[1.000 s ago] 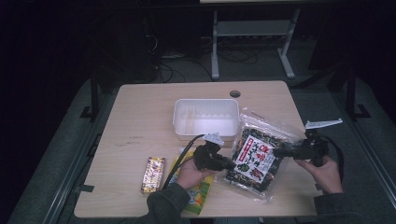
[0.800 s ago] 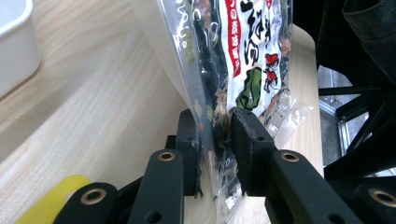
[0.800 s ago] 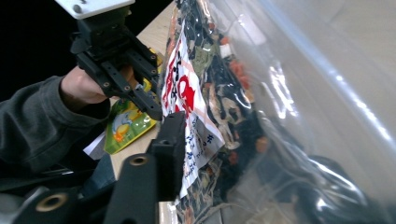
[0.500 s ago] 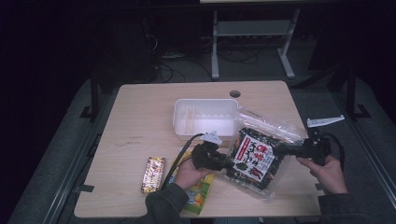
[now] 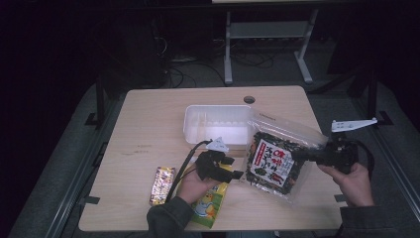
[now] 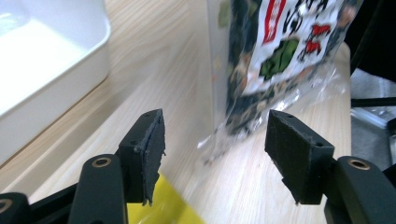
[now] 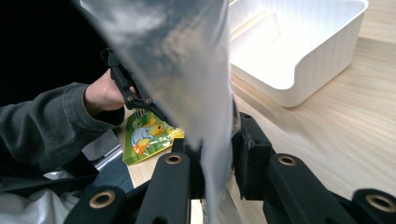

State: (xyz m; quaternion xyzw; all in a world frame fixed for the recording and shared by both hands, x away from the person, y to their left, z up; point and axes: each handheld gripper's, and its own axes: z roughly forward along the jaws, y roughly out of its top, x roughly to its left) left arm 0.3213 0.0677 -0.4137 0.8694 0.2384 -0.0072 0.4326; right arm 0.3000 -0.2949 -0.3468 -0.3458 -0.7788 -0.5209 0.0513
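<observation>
Snack bag (image 5: 273, 161) lifted beside white bin (image 5: 216, 123)

The right gripper (image 7: 217, 158) jaws pinch the clear bag edge (image 7: 187, 60) near the white bin (image 7: 299, 51).

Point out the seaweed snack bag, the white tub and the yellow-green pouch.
seaweed snack bag (image 5: 271, 161), high view, on its printed front.
white tub (image 5: 218, 130), high view, on its front wall.
yellow-green pouch (image 7: 148, 135), right gripper view, on its printed face.
</observation>
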